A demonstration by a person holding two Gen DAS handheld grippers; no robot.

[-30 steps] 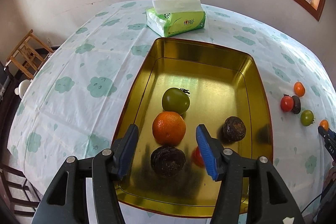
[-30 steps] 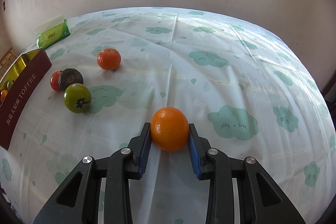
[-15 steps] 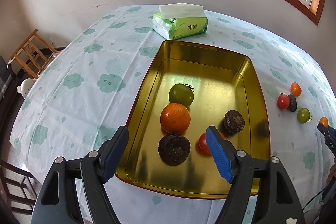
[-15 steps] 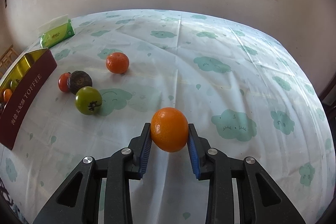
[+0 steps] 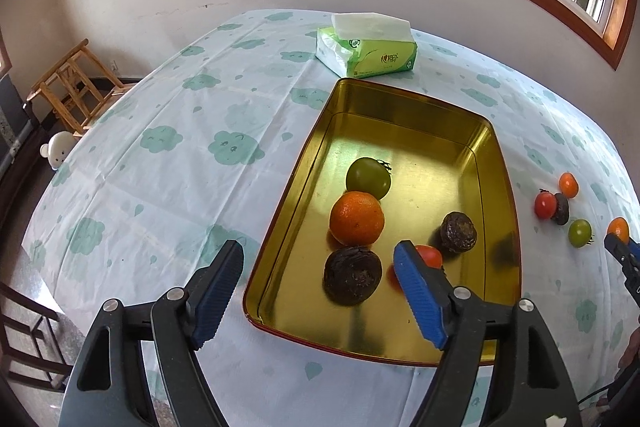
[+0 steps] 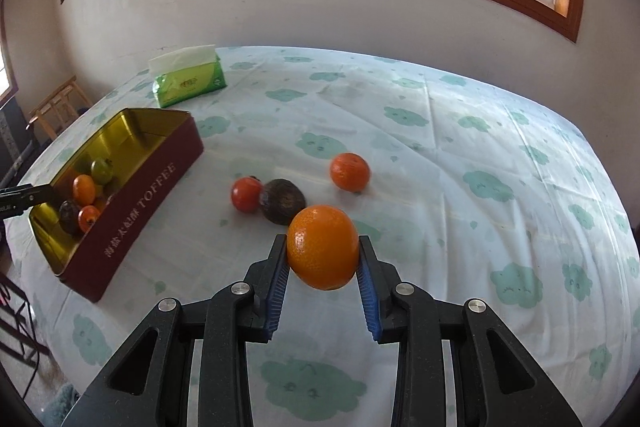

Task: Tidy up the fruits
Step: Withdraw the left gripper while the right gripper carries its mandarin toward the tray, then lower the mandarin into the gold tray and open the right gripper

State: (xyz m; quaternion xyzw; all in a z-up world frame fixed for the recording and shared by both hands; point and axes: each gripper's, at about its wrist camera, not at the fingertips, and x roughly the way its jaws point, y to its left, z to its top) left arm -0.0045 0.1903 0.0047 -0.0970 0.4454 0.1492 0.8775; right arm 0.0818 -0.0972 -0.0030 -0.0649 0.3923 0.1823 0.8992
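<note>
Orange (image 6: 322, 251) btwn hand-held gripper (image 6: 323, 277) pads (airborne)

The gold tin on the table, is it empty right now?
No, the gold tin holds five fruits, among them an orange and a green tomato.

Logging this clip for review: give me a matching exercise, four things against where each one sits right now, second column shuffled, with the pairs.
Things:
1. green tomato
2. large orange
3. tissue pack
4. small orange

Places:
A. on the tablecloth beyond the tin's far end
B. clamped between the jaws of the right gripper, off the cloth
C. inside the gold tin
D. loose on the tablecloth, outside the tin

Pairs: 1-C, 2-B, 3-A, 4-D
</note>
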